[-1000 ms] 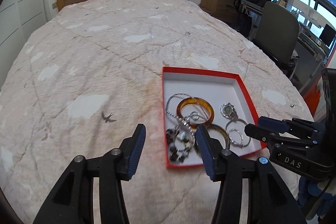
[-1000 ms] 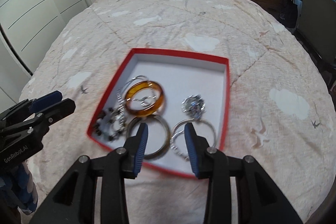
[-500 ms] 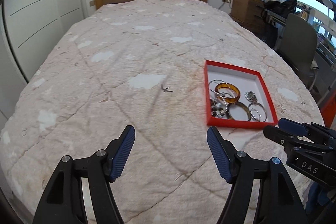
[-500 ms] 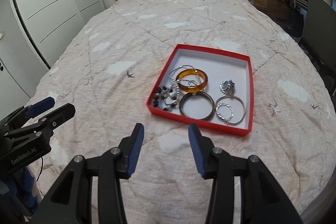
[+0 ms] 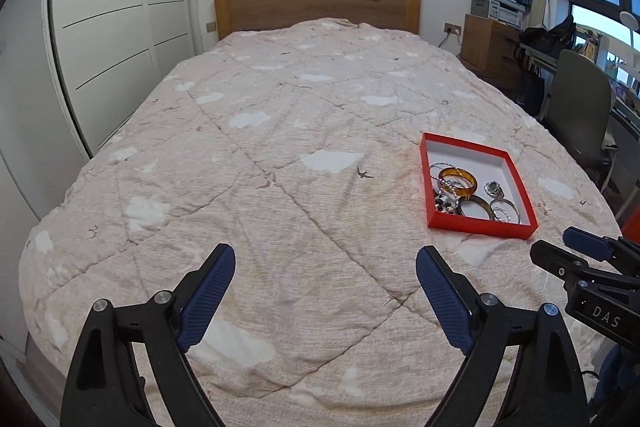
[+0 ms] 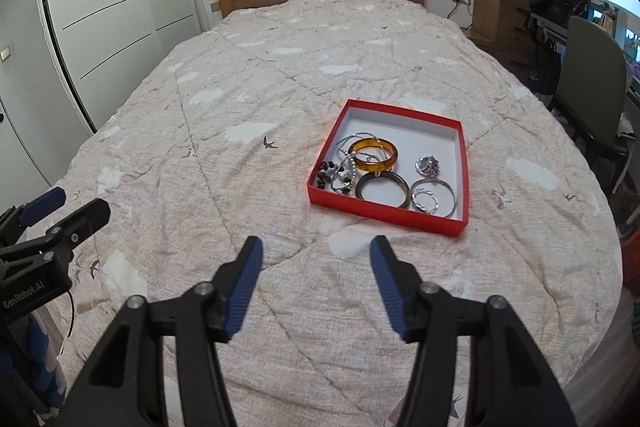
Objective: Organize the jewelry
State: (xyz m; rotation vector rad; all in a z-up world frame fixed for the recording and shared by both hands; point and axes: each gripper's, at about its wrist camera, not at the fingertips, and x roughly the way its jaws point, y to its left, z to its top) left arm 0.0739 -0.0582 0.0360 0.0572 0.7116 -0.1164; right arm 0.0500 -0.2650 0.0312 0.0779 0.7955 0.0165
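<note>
A shallow red box (image 5: 480, 227) (image 6: 382, 213) with a white inside lies on the bed's right half. In it are an amber bangle (image 6: 373, 155), a dark bangle (image 6: 382, 190), silver rings (image 6: 434, 197), a sparkly brooch (image 6: 427, 165) and a beaded bracelet (image 6: 336, 175). My left gripper (image 5: 324, 267) hovers over the bedspread, well left of and nearer than the box, its jaws opening wide with nothing between them. My right gripper (image 6: 316, 253) hangs just in front of the box, jaws opening, empty.
The pink quilted bedspread (image 5: 280, 147) covers the whole bed up to a wooden headboard (image 5: 316, 3). White wardrobe doors (image 5: 100, 27) stand at the left. A grey chair (image 5: 580, 99), a wooden cabinet (image 5: 486, 43) and a cluttered desk stand at the right.
Both grippers have pulled back and up from the box, which now lies farther off. Their jaws have spread wider. The jewelry stays in the box.
</note>
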